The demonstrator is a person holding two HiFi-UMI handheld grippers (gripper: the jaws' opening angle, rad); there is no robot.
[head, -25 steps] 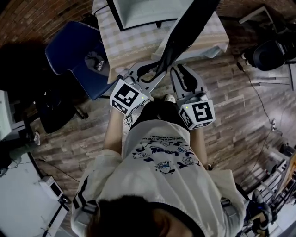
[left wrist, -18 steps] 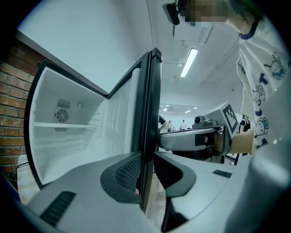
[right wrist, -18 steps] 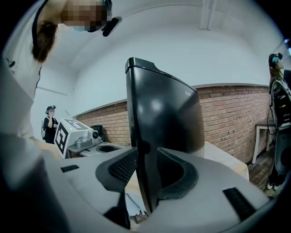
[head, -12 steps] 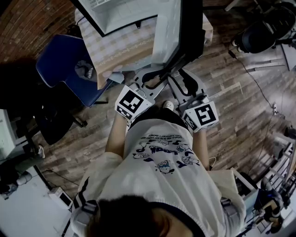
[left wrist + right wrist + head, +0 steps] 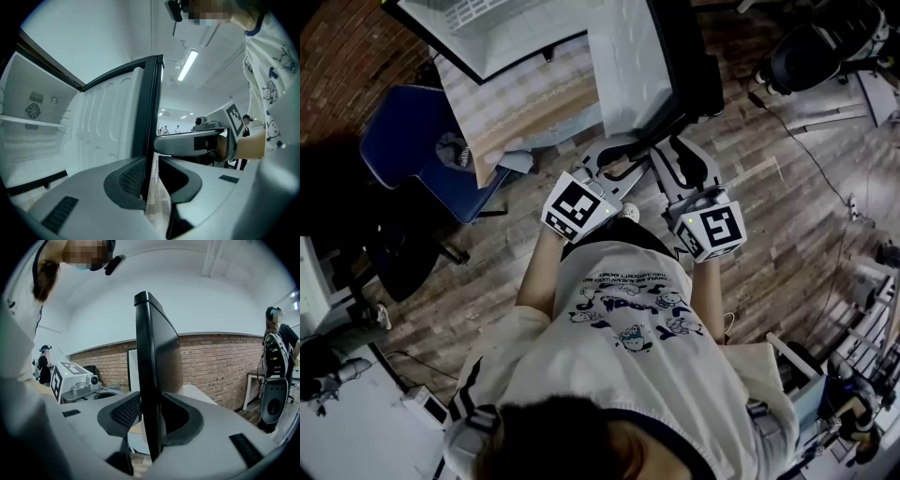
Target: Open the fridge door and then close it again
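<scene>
The free edge of the open fridge door (image 5: 146, 108) is clamped by the left gripper (image 5: 151, 177) and, just beside it, by the right gripper (image 5: 151, 416). That thin edge could be lost from the pads (image 5: 129, 176) if it is pulled off the hinge's arc. Beyond the door, the hinge is hidden and the fridge shelf (image 5: 33, 121) is cut off.

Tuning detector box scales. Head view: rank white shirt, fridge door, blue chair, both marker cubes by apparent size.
1. white shirt
2. fridge door and blue chair: alike; frame crops the door
3. left marker cube and right marker cube: alike
</scene>
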